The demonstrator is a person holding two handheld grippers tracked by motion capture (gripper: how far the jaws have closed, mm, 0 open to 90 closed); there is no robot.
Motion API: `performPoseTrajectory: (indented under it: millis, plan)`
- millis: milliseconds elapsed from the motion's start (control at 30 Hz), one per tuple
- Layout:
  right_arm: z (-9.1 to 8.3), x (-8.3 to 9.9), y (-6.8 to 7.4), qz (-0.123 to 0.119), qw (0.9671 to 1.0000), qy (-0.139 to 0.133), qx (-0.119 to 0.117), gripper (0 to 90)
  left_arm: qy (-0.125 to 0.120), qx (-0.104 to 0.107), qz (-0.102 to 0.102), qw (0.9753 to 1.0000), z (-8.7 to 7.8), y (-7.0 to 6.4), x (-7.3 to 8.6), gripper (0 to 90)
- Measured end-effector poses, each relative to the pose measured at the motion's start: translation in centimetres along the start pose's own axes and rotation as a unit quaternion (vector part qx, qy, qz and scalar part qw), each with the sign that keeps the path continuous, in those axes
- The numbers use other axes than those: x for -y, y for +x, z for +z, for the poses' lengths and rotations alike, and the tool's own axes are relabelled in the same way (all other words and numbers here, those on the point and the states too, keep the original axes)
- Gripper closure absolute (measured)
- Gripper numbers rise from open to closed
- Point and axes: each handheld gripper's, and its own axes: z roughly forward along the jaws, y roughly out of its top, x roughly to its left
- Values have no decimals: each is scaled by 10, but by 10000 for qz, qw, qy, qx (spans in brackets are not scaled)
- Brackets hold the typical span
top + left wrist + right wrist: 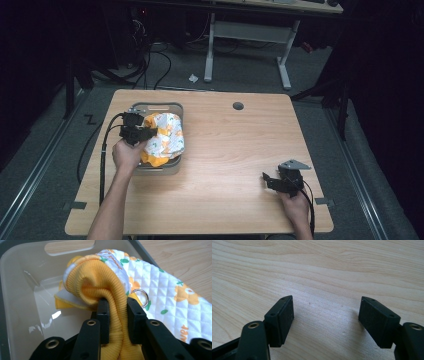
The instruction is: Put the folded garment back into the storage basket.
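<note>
A quilted white cloth with orange flowers and a ribbed yellow cuff (pixel 165 137) lies bunched in a grey plastic bin (pixel 165 106) at the table's left. My left gripper (pixel 150 132) is shut on the yellow ribbed part (pixel 117 317) of that cloth, over the bin; a small metal ring (pixel 141 297) hangs beside the jaws. The bin's pale inner wall (pixel 22 290) shows behind the cloth. My right gripper (pixel 270 179) rests low over the bare wood near the table's front right, open (pixel 325 315), with nothing between its jaws.
The wooden table (pixel 230 150) has a round cable hole (pixel 238 106) near its far edge. Beyond it stands a white desk frame (pixel 250 35) on a grey floor with cables (pixel 150 65).
</note>
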Motion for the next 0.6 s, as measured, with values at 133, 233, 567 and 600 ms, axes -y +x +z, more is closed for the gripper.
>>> performPoseTrajectory:
  millis: [133, 233, 567, 600]
  plan:
    - [0, 0, 0, -2, 10000, 0, 0, 285, 76, -87, 15, 9999, 5, 0, 0, 738]
    - [0, 0, 0, -1, 10000, 0, 1, 286, 132, -260, 130, 9995, 8, -2, 1, 727]
    - [0, 0, 0, 1, 10000, 0, 3, 285, 341, -551, 49, 9979, 16, 0, 2, 633]
    - [0, 0, 0, 1, 10000, 0, 3, 285, 341, -551, 49, 9979, 16, 0, 2, 604]
